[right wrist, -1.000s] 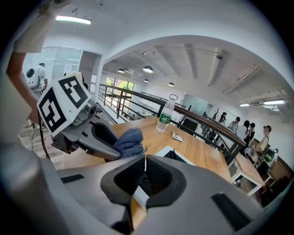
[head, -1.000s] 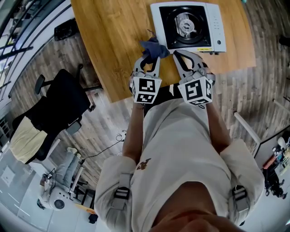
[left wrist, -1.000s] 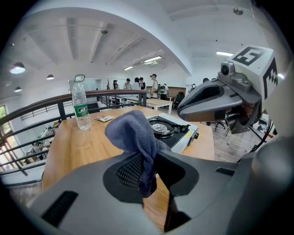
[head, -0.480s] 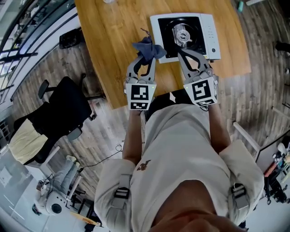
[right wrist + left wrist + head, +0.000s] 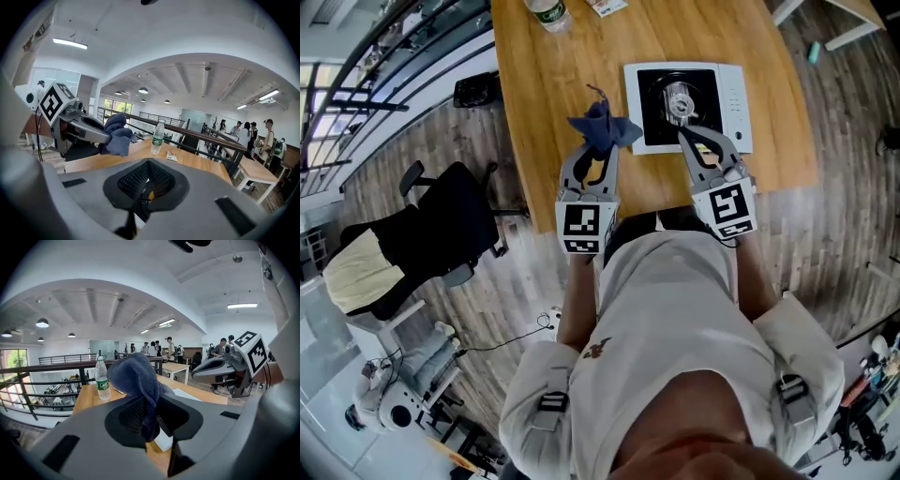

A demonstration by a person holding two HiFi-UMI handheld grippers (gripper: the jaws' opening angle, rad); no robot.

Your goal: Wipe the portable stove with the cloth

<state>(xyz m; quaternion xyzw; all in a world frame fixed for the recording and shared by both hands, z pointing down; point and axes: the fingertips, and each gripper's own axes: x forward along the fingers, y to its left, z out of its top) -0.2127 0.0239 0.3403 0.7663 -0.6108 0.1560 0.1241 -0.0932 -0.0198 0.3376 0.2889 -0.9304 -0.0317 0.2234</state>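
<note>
The portable stove (image 5: pixel 689 108), white with a black top and a round burner, lies on the wooden table (image 5: pixel 553 103). A dark blue cloth (image 5: pixel 602 129) hangs bunched from my left gripper (image 5: pixel 600 148), which is shut on it just left of the stove. In the left gripper view the cloth (image 5: pixel 136 385) drapes between the jaws of the left gripper (image 5: pixel 150 414). My right gripper (image 5: pixel 688 139) is shut and holds nothing, its tip over the stove's near edge. In the right gripper view the right gripper (image 5: pixel 146 178) has closed jaws, and the cloth (image 5: pixel 115 136) shows off to the left.
A clear water bottle (image 5: pixel 546 11) with a green label and a small packet (image 5: pixel 606 6) lie at the table's far end. A black office chair (image 5: pixel 441 234) stands on the floor left of the table. Several people stand far off in both gripper views.
Both grippers have risen from the table. The cloth, which rested by the stove's left edge, now hangs lifted in the left gripper. The head view has shifted.
</note>
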